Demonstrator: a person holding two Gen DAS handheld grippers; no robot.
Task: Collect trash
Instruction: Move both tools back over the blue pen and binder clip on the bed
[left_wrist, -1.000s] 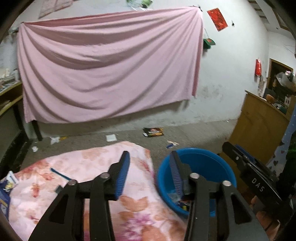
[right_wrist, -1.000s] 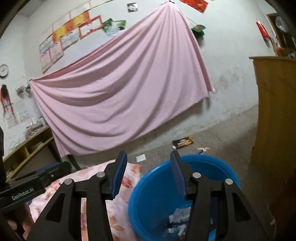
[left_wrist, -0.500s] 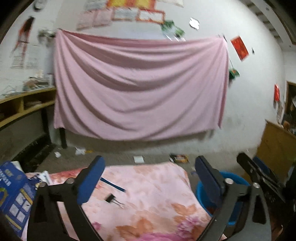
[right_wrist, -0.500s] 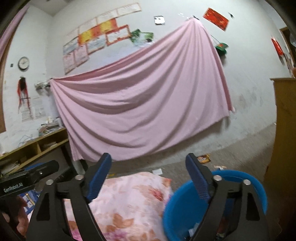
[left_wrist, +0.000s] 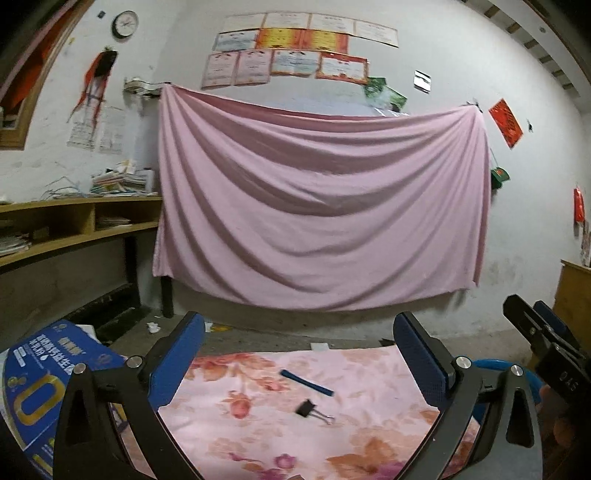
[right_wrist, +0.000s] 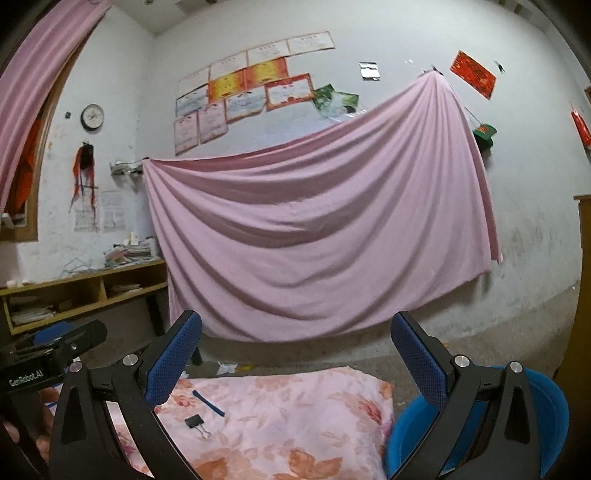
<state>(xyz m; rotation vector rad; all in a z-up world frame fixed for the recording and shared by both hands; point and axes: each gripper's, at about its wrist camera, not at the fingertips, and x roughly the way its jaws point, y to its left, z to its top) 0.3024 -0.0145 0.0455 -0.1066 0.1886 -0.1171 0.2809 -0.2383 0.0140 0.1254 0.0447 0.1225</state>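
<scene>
My left gripper is open and empty, held above a table with a pink floral cloth. On the cloth lie a blue strip and a black binder clip. My right gripper is open and empty too, above the cloth's right end and the blue bin. The strip and the clip also show in the right wrist view, low left. The bin's rim peeks out at the right of the left wrist view. The bin's inside is hidden.
A blue printed box lies at the table's left end. Paper scraps lie on the floor by the wall. A pink sheet hangs on the wall. A wooden shelf stands left, a wooden cabinet right.
Both grippers have opened wide and tilted up and leftward, away from the bin. The bin's contents have dropped out of sight; the strip and clip have come into view.
</scene>
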